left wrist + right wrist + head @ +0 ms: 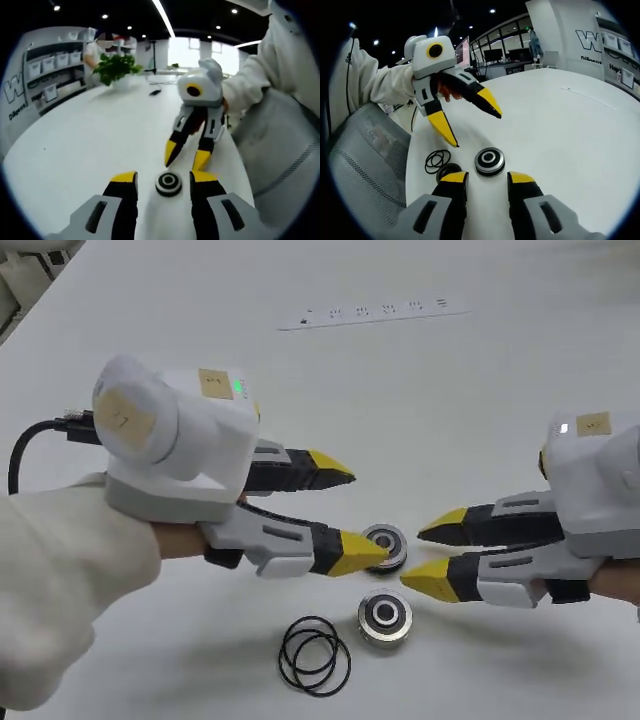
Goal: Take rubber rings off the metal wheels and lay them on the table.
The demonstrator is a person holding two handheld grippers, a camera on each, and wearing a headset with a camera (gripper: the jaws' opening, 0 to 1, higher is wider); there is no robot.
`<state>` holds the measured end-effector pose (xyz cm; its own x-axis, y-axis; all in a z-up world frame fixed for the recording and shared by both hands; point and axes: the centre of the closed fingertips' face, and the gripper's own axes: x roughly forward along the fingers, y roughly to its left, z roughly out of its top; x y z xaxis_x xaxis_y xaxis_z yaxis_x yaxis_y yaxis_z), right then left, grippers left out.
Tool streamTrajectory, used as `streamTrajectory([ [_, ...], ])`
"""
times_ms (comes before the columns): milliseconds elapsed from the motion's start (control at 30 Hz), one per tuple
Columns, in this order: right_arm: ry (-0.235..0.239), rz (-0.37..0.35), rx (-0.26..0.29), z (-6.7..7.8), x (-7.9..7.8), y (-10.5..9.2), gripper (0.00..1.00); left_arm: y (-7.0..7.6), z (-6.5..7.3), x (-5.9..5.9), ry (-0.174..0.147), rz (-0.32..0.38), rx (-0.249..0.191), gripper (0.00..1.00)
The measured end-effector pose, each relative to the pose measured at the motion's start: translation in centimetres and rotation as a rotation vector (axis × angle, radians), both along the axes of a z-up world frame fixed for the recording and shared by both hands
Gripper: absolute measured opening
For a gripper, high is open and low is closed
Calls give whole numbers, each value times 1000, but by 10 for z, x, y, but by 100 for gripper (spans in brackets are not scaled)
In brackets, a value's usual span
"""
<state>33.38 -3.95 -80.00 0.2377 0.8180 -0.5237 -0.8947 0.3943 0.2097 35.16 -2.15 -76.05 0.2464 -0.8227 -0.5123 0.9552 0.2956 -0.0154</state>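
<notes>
Head view has both tools meeting over the far wheel (385,545), which sits on the counter (480,390). A near wheel (385,618) lies closer to the person, and a loose pile of rings (315,655) lies beside it. The jaws of the left tool (358,512) are well apart, the lower tip at the far wheel's edge. Facing it, the right tool (418,556) has its jaws parted less and grips nothing.

Coming in from opposite sides looks meant to let one tool steady the wheel while the other peels its dark rim, probably a ring not yet off.

Left gripper view puts that wheel squarely between its own open jaws, which the head view leaves unclear. Right gripper view shows it just ahead of its tips, with the near wheel half hidden behind one jaw.
</notes>
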Motion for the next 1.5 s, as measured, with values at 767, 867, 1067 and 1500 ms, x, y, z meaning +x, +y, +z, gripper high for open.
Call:
streamTrajectory([
  [767, -34, 3, -12, -8, 6, 6, 16, -16, -32, -5, 26, -21, 21, 18],
  [867, -43, 5, -24, -10, 6, 6, 15, -16, -33, -6, 22, -24, 25, 17],
  [1067, -46, 2, -28, -11, 7, 5, 14, -16, -34, -6, 5, -22, 30, 15],
  [1500, -42, -35, -48, -11, 10, 1, 0, -13, -33, -6, 2, -14, 21, 15],
])
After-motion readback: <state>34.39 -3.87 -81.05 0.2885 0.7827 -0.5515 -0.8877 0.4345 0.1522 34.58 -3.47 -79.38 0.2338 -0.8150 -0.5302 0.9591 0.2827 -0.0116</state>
